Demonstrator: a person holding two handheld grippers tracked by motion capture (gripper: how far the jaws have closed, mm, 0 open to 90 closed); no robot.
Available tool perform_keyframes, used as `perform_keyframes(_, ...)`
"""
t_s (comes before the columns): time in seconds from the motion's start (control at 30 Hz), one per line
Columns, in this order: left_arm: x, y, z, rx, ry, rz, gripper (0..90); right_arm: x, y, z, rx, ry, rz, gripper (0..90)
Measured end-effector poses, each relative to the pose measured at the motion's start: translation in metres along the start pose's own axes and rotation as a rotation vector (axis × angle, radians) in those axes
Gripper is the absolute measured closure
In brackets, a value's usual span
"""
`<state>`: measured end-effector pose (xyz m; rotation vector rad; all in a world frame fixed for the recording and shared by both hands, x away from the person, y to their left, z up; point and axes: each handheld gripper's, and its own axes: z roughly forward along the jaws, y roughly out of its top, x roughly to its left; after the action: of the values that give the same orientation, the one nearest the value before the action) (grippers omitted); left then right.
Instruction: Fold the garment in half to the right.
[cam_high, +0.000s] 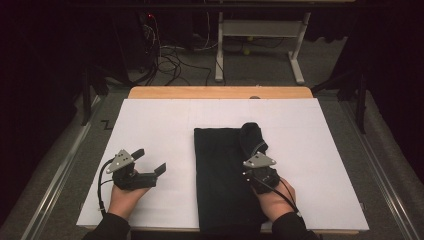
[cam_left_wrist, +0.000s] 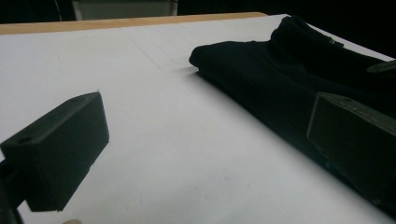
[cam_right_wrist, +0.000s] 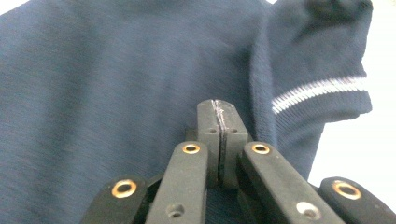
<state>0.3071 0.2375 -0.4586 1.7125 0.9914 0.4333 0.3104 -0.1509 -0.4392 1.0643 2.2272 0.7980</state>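
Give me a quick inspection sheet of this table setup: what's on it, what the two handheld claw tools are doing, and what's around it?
Surface: white sheet over a wooden table.
Job's things: dark folded garment lying flat on the sheet; a sleeve with a pale stripe is folded up over its right far corner.
Clutter: nothing seen.
Grippers: left gripper rests over bare sheet left of the garment, jaws wide apart, holding nothing. Right gripper is over the garment near the sleeve, jaws closed together; nothing visibly pinched.
Cables: a black cable loops from the left gripper; another trails from the right.
Surroundings: dark room, tangled floor cables, white desk frame beyond.
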Motion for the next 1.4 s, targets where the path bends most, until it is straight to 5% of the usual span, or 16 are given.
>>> perform_keyframes(0.3, -0.004, -0.002, 0.003, 0.011, -0.007, 0.009, 0.0, -0.034, -0.035, -0.001, -0.013, -0.031, 0.108, 90.0)
perform_keyframes(0.67, -0.005, -0.007, 0.006, 0.028, -0.003, -0.002, 0.0, -0.034, -0.057, 0.002, -0.038, 0.004, 0.125, 90.0)
perform_keyframes(0.83, -0.009, -0.009, 0.007, 0.014, 0.0, 0.024, 0.0, -0.043, -0.054, -0.007, -0.12, 0.023, 0.123, 89.7)
perform_keyframes(1.1, -0.014, -0.009, 0.003, -0.002, 0.02, 0.034, 0.0, -0.074, -0.063, -0.03, -0.298, 0.028, 0.191, 81.2)
perform_keyframes(1.4, -0.018, -0.014, -0.007, -0.002, 0.008, 0.058, 0.0, -0.1, -0.092, -0.048, -0.345, 0.025, 0.236, 61.1)
